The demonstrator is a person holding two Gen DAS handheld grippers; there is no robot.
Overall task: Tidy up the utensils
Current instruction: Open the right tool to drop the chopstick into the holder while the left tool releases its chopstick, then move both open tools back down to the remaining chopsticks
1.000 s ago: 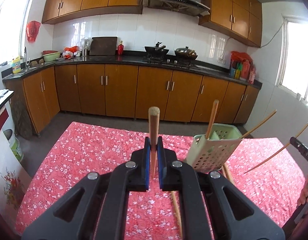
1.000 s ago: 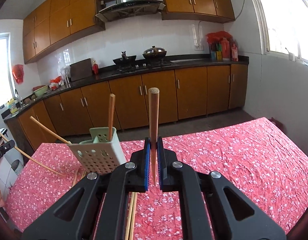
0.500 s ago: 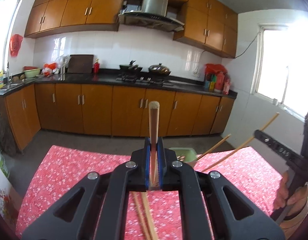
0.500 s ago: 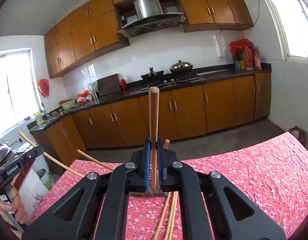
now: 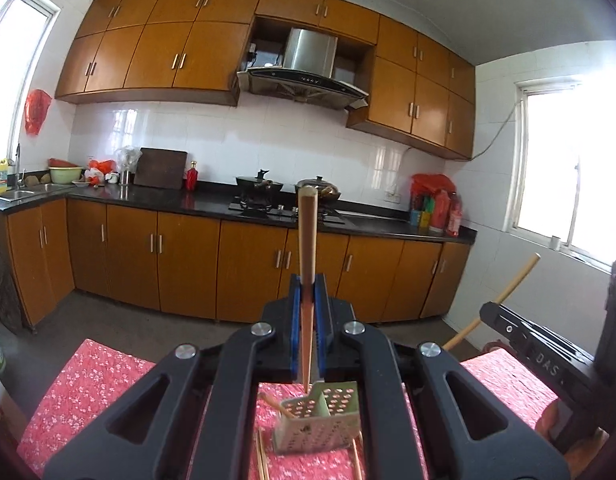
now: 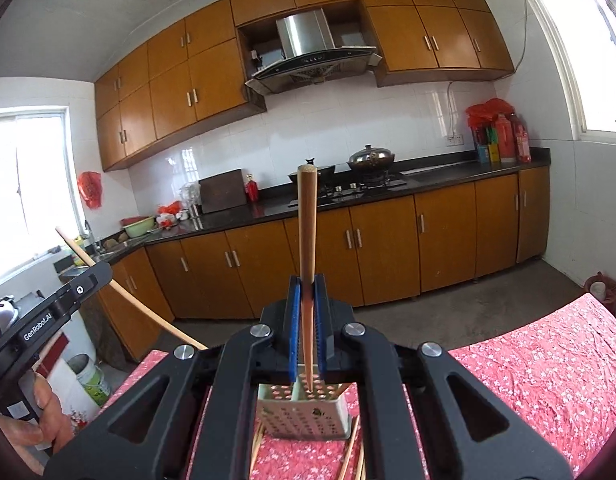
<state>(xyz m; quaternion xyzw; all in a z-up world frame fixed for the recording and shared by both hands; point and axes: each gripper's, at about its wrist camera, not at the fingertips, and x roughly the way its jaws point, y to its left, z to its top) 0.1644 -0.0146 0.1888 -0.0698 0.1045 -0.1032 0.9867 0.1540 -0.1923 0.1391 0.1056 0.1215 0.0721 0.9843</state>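
Left tongs (image 5: pixel 308 292) were clamped shut on a wooden chopstick (image 5: pixel 307 240), blue pads pinching it near its thin end, thick end sticking up past the stove line. Its tip hung just above the pale green perforated utensil holder (image 5: pixel 320 428), which stood on the red floral desk (image 5: pixel 87 392). One chopstick (image 5: pixel 273 402) leaned inside the holder; more loose chopsticks (image 5: pixel 261 458) lay flat on the cloth beside its base.

Right tongs (image 6: pixel 308 292) were also shut tight on a second chopstick (image 6: pixel 307 232), held upright the same way, tip over the holder's (image 6: pixel 303 420) open top. Loose chopsticks (image 6: pixel 350 452) lay on the cloth on both sides of it.

In the right wrist view the person's left hand (image 6: pixel 43 412) gripped the other handle at the far left.
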